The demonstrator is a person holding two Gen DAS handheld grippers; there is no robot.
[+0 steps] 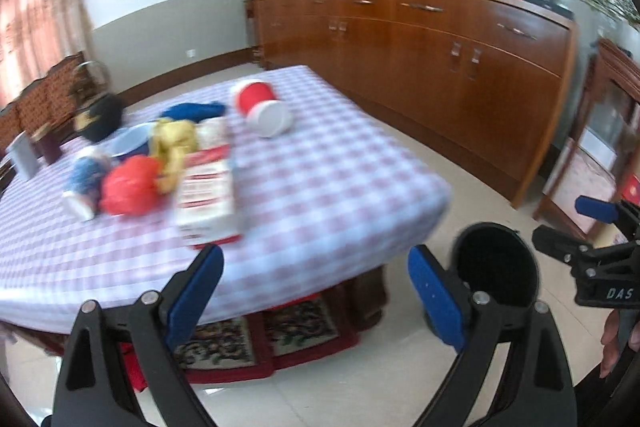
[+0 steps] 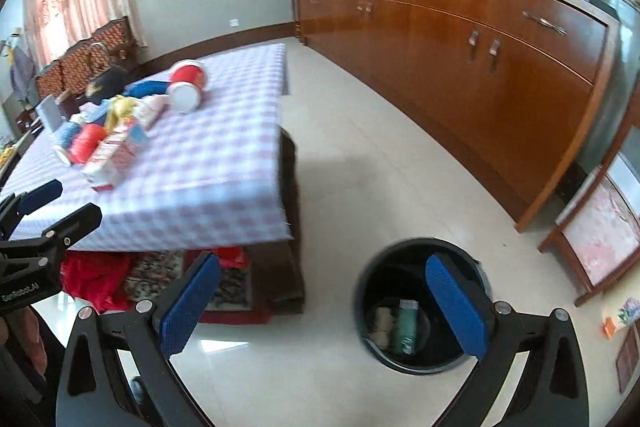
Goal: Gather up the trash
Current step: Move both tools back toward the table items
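Note:
Trash lies on a table with a purple checked cloth point(image 1: 320, 187) point(image 2: 208, 163): a red and white carton point(image 1: 206, 203) point(image 2: 112, 157), a crumpled red bag point(image 1: 130, 185) point(image 2: 86, 143), a yellow wrapper point(image 1: 174, 147) point(image 2: 120, 113) and a red and white cup on its side point(image 1: 262, 107) point(image 2: 188, 83). A black bin point(image 2: 420, 307) point(image 1: 496, 267) stands on the floor to the right, holding a green bottle point(image 2: 406, 327) and other waste. My left gripper point(image 1: 316, 299) is open and empty before the table's edge. My right gripper point(image 2: 324, 303) is open and empty above the floor beside the bin.
A long wooden sideboard point(image 1: 420, 67) point(image 2: 460, 67) runs along the far wall. A blue cloth point(image 1: 192, 111), a blue bowl point(image 1: 130, 143) and a dark kettle point(image 1: 98, 115) sit at the back of the table. A patterned rug point(image 1: 260, 339) lies under it. Tiled floor point(image 2: 380, 179) lies between table and sideboard.

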